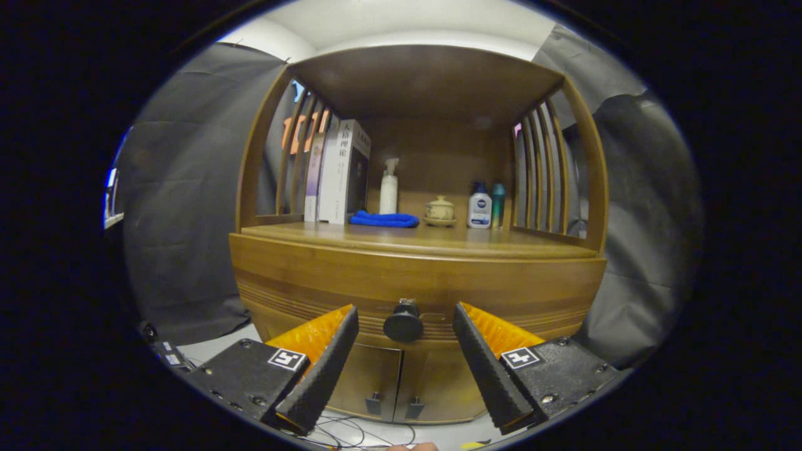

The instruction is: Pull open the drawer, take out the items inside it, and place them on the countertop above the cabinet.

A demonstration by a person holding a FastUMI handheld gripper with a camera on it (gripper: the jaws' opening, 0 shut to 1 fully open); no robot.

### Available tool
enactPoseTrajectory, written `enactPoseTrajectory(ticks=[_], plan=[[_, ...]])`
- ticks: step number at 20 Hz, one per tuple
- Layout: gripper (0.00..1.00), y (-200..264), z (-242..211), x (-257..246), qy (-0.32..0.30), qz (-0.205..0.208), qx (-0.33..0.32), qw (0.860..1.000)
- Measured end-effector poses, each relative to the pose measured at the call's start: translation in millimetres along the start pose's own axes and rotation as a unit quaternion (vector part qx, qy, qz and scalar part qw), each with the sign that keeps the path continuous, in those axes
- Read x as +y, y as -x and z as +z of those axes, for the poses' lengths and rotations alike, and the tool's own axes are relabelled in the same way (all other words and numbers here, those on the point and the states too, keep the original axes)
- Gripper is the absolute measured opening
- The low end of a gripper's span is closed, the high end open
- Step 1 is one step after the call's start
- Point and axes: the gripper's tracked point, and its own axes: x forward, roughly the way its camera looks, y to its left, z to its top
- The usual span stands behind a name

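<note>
Your claw (405,335) stands wide, holding nothing, with the dark round knob (403,324) of the drawer (413,294) sitting in the gap between its tips and a little beyond them, touched by neither finger. Going from your left: up beyond the left finger, on the countertop (432,241) above the drawer, a row of books (338,172) stands upright, with a blue cloth (383,219) lying just beside them. Straight above the knob a white spray bottle (389,186) stands at the back, then a small lidded pot (440,209) on its saucer, and beyond the right finger two toiletry bottles (486,205) stand together. The drawer front is shut, so its contents are hidden. Judge the knob as hard, smooth and small: it may slip if you pinch only its rim, so close both fingers squarely across its widest part or behind the head on its neck. The wooden drawer looks solid and probably slides stiffly, so expect to pull straight back, level, without twisting. Below the knob the two cabinet doors (391,382) with their small handles are not your target. You are holding the claw level and square to the cabinet front, low at drawer height, centred on the knob. The bare countertop in front of the cloth and pot looks a good landing spot.
</note>
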Motion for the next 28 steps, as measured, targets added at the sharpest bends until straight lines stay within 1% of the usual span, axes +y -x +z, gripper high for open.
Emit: enactPoseTrajectory(ticks=[3,6,8,9,12,14,16,19,22,25,28], plan=[[0.98,-21.0,-6.0,-1.2,0.004,-0.002,0.007,1.0],[0.98,-31.1,-5.8,-0.1,0.02,-0.004,0.008,1.0],[0.9,-33.2,-7.5,2.6,0.027,-0.004,0.009,1.0],[0.88,-35.0,-9.4,3.7,0.028,-0.003,0.012,1.0],[0.76,-38.6,-15.1,2.3,0.02,-0.01,0.025,0.999],[0.64,-42.8,-19.0,1.2,0.009,-0.014,0.03,0.999],[0.52,-42.3,-18.5,-4.1,0.014,-0.025,0.03,0.999],[0.46,-42.0,-21.2,-1.5,0.007,-0.022,0.04,0.999],[0.43,-42.3,-20.6,0.0,-0.012,-0.018,0.047,0.999],[0.4,-42.7,-20.1,-1.8,0.007,-0.021,0.041,0.999],[0.36,-39.9,-20.6,-1.3,-0.002,-0.017,0.049,0.999]])
